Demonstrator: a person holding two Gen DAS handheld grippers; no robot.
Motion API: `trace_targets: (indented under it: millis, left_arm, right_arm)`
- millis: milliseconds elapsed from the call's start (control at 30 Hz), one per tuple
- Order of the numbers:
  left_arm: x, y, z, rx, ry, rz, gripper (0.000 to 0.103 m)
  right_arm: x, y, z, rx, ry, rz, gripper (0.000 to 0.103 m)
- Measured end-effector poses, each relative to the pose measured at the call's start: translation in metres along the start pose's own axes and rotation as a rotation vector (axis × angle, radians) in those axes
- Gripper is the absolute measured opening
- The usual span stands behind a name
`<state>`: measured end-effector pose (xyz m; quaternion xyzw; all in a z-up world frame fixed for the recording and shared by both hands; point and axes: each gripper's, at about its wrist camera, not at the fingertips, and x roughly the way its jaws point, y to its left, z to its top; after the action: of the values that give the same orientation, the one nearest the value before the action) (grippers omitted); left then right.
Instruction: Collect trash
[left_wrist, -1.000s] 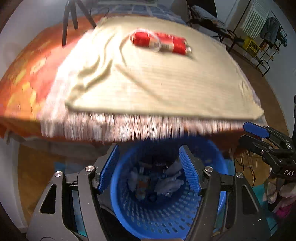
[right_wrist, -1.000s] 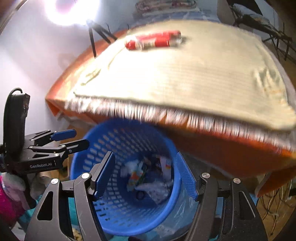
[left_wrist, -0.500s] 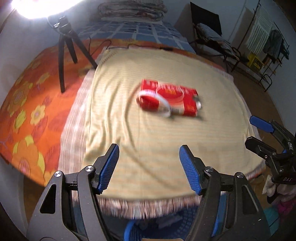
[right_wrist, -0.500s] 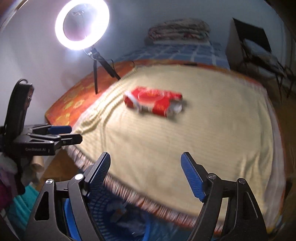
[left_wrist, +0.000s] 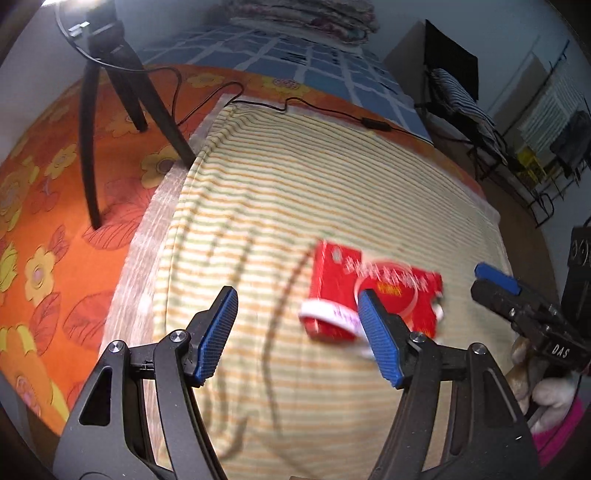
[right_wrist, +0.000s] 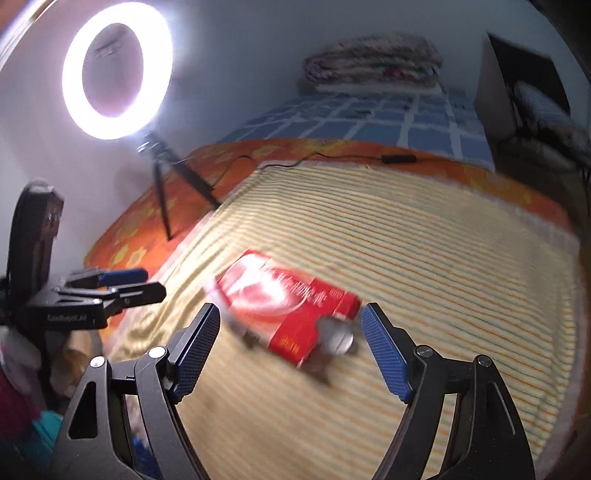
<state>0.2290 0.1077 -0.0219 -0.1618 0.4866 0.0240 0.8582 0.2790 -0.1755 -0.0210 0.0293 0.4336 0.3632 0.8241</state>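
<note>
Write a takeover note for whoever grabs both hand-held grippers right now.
Left hand-held gripper: open, empty, above the striped blanket.
Right hand-held gripper: open, empty; its jaws have just been opening, and nothing is between the pads.
Red packet: lies flat on the blanket, in front of both grippers and untouched. A pale bit lies at its near end; blur hides what it is.
Bin: not clearly in view now.
Left: grip the packet and carry it to the bin.
</note>
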Motion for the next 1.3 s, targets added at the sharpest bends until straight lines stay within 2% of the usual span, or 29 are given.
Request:
trace_targets:
  millis: [100,267,533,700,833,867,900,1000,1133,1300]
  left_arm:
    - [0.018,0.001,0.009,-0.013,0.025,-0.005,0.069]
    - [0.042,-0.007,0.002,0.068,0.095,0.028,0.069]
    - [0.034,0.005,-0.025,0.112,0.12,0.042,0.065]
    - [0.03,0.009,-0.037,0.133,0.145,0.047,0.047]
    - [0.031,0.008,-0.044,0.167,0.145,0.072,0.037]
    - [0.03,0.008,-0.045,0.178,0.143,0.082,0.03]
    - [0.028,0.009,-0.048,0.186,0.14,0.091,0.023]
    - [0.026,0.014,-0.049,0.19,0.138,0.09,0.015]
    - [0.022,0.019,-0.051,0.187,0.134,0.082,0.014]
    - [0.021,0.018,-0.052,0.193,0.132,0.089,0.012]
  right_arm:
    - [0.022,-0.016,0.011,0.076,0.018,0.018,0.079]
    - [0.045,-0.025,0.019,0.11,0.033,0.036,0.079]
    - [0.069,-0.024,0.025,0.09,0.058,0.054,0.079]
    - [0.077,-0.026,0.028,0.111,0.059,0.082,0.079]
    - [0.081,-0.021,0.03,0.097,0.06,0.1,0.079]
    - [0.082,-0.02,0.029,0.092,0.068,0.104,0.079]
    - [0.085,-0.017,0.028,0.08,0.088,0.102,0.079]
    - [0.083,-0.008,0.024,0.03,0.124,0.119,0.079]
    - [0.066,0.016,0.016,-0.176,0.175,0.093,0.079]
    - [0.055,0.038,-0.005,-0.366,0.225,0.073,0.079]
